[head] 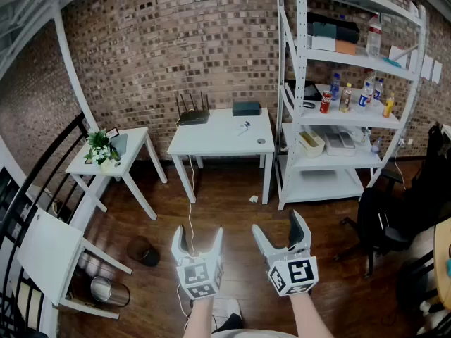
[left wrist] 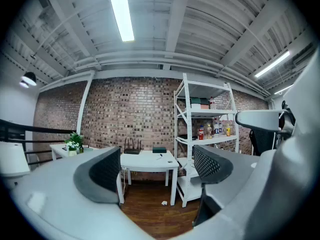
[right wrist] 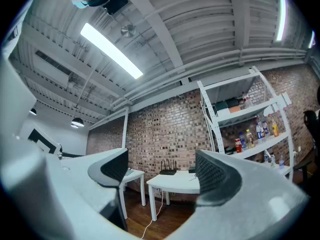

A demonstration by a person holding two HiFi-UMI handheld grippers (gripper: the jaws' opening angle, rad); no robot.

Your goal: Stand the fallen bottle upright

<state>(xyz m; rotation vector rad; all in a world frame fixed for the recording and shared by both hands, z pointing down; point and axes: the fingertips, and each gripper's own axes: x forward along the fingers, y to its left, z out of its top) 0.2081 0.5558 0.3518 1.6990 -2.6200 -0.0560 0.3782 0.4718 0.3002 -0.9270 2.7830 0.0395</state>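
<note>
My left gripper (head: 199, 234) and right gripper (head: 277, 224) are held side by side low in the head view, above the wooden floor, both open with nothing between the jaws. Far ahead at the right stands a white shelf unit (head: 283, 104). Several upright bottles (head: 356, 97) line its second shelf, and one clear bottle (head: 374, 35) stands on the top shelf. From here I cannot pick out a fallen bottle. The left gripper view shows its open gripper (left wrist: 157, 166) facing the shelf's bottles (left wrist: 215, 130). The right gripper (right wrist: 162, 171) points slightly upward, with the bottles (right wrist: 257, 134) at its right.
A white table (head: 211, 141) with a router (head: 192, 115) and a dark box (head: 246, 108) stands against the brick wall. A side table (head: 134, 157) carries a plant (head: 101, 148). Two bins (head: 144, 251) sit on the floor at left, a black chair (head: 394, 231) at right.
</note>
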